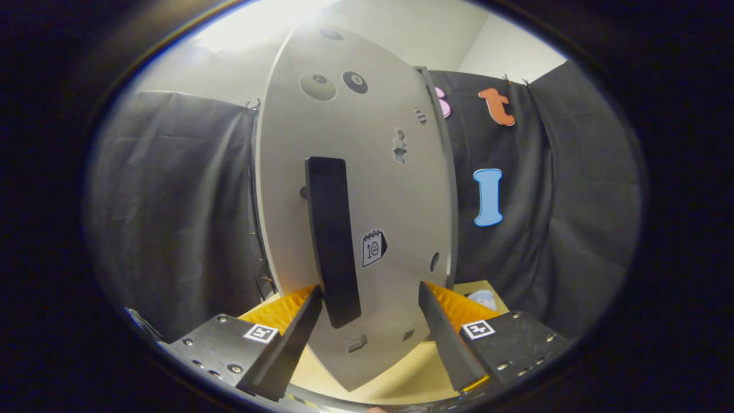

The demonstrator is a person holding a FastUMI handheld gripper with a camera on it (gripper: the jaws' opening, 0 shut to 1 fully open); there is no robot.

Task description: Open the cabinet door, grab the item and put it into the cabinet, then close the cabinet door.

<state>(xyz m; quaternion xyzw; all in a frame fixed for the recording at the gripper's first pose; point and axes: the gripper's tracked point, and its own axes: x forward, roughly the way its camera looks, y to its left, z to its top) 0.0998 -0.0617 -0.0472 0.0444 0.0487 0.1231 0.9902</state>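
In the gripper view, one pale cabinet door (367, 189) stands right in front of the hand-held gripper (370, 295), and its one long dark handle (332, 241) hangs down between the two fingers, closer to the left one. The fingers are spread wide apart, so the hand-held gripper is open and squeezes nothing, and I cannot tell if the left finger (295, 338) touches the handle. A few small stickers (374, 248) sit on the door, and the tan tabletop (395, 378) lies under it.
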